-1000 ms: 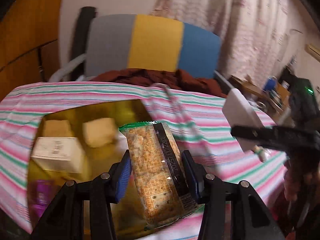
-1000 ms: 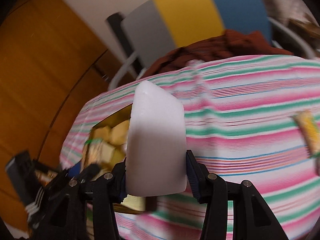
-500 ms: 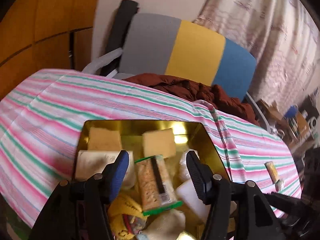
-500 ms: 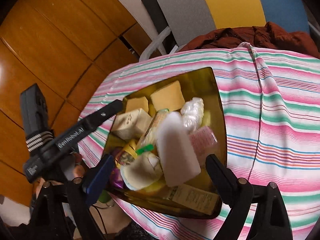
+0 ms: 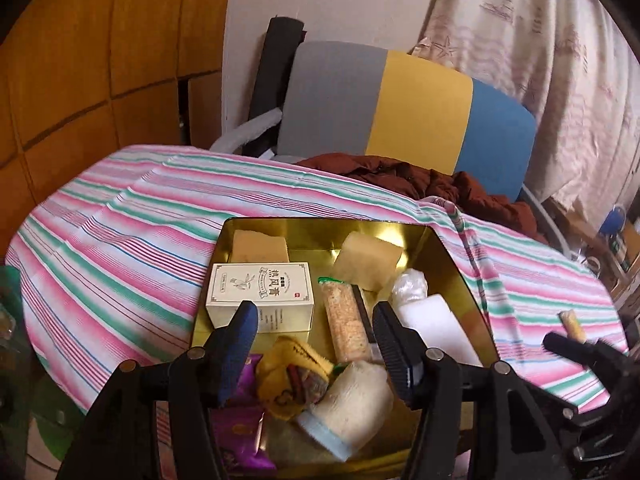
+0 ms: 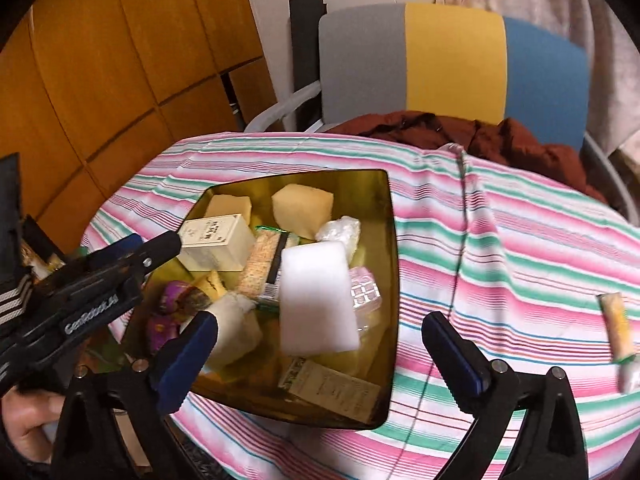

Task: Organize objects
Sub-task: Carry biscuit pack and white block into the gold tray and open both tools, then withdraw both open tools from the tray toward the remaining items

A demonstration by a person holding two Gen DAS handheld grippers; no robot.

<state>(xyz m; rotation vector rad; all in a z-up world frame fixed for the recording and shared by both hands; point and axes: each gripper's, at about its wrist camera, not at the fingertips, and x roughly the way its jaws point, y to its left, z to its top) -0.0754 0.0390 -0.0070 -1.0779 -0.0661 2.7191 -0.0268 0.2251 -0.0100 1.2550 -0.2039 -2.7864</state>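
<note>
A gold tray [image 5: 320, 222] [image 6: 394, 240] sits on the striped tablecloth and holds several items. The cracker packet [image 5: 348, 320] [image 6: 262, 262] lies in its middle, and the white foam block [image 5: 436, 328] [image 6: 316, 296] rests beside it on other items. My left gripper [image 5: 316, 320] [image 6: 150, 246] hovers open over the tray's near side with nothing between its fingers. My right gripper [image 6: 320, 328] is open wide above the tray's near edge, also holding nothing. A cream box [image 5: 260, 294] and two yellow sponges [image 5: 368, 260] lie further back in the tray.
A small yellow snack packet [image 6: 618, 328] [image 5: 572, 324] lies on the striped cloth to the right of the tray. Behind the table stands a grey, yellow and blue chair [image 6: 452, 60] with a brown garment [image 6: 460, 132]. Wooden panels line the left wall.
Both grippers let go of their loads: the cracker packet and the white block now lie in the tray. Both grippers have opened and drawn back from it.
</note>
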